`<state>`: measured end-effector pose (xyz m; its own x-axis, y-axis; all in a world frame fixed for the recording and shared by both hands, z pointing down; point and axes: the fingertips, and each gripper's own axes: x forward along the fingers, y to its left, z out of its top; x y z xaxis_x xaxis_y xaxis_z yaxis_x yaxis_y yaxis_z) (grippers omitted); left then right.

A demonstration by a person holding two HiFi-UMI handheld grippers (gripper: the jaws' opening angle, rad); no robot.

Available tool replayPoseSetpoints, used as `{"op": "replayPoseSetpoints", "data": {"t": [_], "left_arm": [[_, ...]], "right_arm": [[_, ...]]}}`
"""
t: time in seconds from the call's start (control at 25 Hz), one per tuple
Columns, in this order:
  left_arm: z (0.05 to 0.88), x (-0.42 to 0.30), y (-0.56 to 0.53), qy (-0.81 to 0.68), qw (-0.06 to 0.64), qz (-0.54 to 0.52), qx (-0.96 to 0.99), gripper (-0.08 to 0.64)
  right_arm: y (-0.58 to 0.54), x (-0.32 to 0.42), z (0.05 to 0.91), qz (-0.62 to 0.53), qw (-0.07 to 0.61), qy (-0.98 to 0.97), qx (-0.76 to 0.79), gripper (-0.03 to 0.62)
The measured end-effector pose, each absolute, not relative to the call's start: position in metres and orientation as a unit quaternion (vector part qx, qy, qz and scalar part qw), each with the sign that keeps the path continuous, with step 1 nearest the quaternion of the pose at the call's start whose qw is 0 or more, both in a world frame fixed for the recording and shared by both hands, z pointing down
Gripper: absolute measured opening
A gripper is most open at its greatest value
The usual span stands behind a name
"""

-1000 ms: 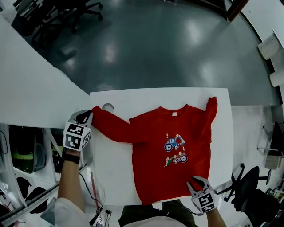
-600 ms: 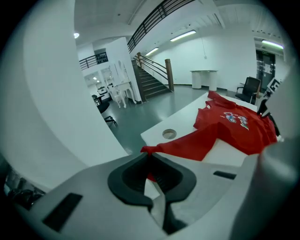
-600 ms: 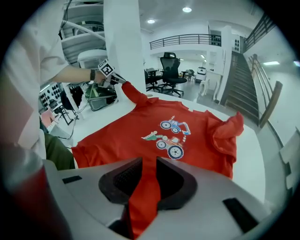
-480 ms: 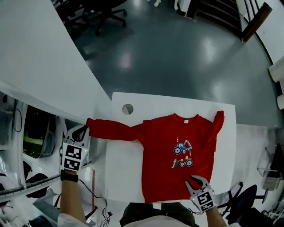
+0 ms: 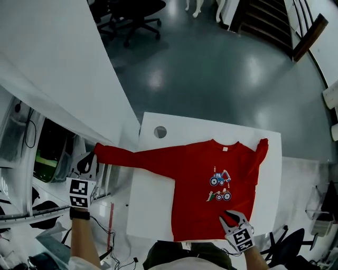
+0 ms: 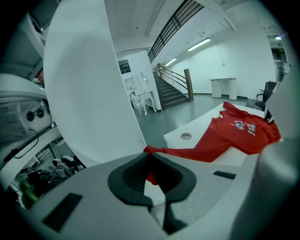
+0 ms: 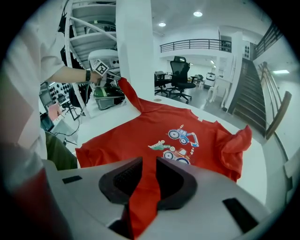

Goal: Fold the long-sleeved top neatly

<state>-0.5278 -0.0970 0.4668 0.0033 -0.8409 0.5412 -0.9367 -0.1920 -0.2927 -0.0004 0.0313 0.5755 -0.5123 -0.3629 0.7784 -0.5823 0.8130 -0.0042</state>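
A red long-sleeved top with a tractor print lies face up on the white table. Its left sleeve is stretched straight out past the table's left edge. My left gripper is shut on the cuff there, and the red cuff shows pinched between the jaws in the left gripper view. My right gripper is at the near hem, right of the middle, shut on the fabric. The right sleeve lies bunched along the table's right edge.
A round hole sits in the table's far left corner. A large white curved partition stands to the left, with shelving and cables below it. Office chairs and a staircase are beyond the grey floor.
My left gripper has moved left and away from the table with the cuff, drawing the sleeve out straight. The right gripper has stayed at the hem. The head view has shifted.
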Motion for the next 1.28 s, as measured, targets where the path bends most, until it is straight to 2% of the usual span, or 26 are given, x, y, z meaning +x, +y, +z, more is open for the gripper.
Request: {"op": "replayPoseSetpoints", "data": {"t": [1.28], "left_arm": [[0.517, -0.554, -0.078, -0.635, 0.136, 0.321, 0.689, 0.025]], "right_arm": [[0.033, -0.001, 0.582, 0.142, 0.418, -0.853, 0.279, 0.101]]}}
